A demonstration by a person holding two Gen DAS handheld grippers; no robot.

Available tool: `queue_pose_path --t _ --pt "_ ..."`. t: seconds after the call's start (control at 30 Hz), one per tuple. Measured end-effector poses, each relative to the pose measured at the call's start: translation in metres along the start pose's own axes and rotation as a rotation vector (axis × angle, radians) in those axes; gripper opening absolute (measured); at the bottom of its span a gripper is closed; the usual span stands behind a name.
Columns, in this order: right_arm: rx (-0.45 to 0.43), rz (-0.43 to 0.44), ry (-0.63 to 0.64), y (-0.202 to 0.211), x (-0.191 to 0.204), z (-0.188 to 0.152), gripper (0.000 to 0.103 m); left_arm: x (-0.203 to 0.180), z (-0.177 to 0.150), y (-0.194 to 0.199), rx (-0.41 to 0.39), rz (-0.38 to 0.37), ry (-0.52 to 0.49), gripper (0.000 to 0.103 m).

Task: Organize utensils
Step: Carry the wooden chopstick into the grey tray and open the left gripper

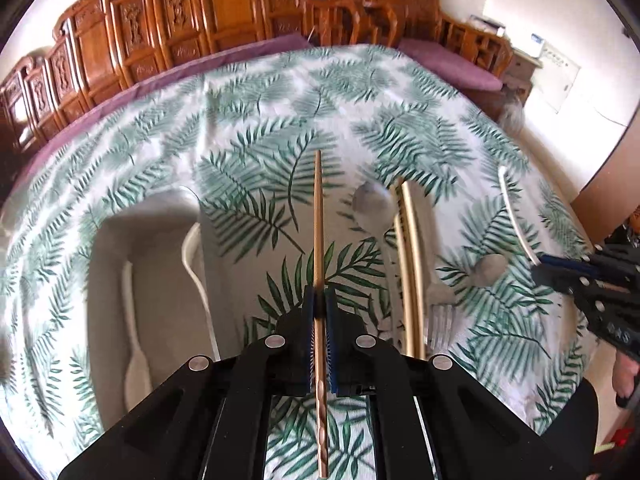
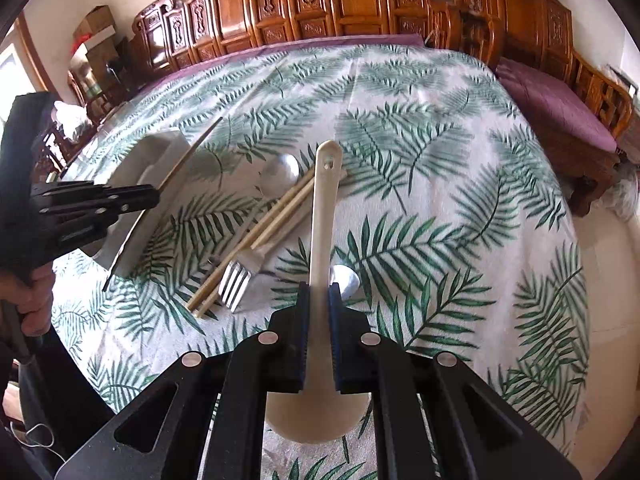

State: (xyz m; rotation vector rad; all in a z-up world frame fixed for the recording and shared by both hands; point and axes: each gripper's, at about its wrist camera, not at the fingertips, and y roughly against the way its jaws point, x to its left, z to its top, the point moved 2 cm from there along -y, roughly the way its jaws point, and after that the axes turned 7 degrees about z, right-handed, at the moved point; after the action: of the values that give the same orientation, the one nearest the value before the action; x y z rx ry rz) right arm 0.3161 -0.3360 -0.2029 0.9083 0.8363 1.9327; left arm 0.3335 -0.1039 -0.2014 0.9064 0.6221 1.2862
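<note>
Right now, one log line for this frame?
left gripper: shut on brown wooden chopstick | right gripper: shut on cream plastic spoon | white tray: holds one white spoon

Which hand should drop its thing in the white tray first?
Probably the left. The left gripper, shut on a chopstick, is right next to the white tray. The right gripper, shut on the white spoon, is farther off, with loose utensils lying between.

Both grippers are matte black plastic with angular, cut-out arms, round silver screw heads on the linkages, and blue ribbed pads lining the jaws. Beside the left gripper (image 2: 156, 196), bare skin of the person's hand (image 2: 34, 300) shows.
</note>
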Motion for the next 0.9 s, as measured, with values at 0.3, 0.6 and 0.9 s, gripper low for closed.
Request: queue_pose_path --t 0.3,0.6,0.9 --pt "-0.063 0.002 0.024 0.028 0.013 0.011 0.011 0.009 -0.001 0.051 -0.092 -0.028 -0.009 0.004" --pt "-0.079 0.002 0.058 0.032 0.03 0.016 0.011 0.038 -0.011 0.076 -0.129 -0.017 0.022 0.004" --pt "-0.083 0.018 0.128 0.03 0.066 0.03 0.011 0.09 -0.018 0.063 -0.104 0.035 0.103 0.004"
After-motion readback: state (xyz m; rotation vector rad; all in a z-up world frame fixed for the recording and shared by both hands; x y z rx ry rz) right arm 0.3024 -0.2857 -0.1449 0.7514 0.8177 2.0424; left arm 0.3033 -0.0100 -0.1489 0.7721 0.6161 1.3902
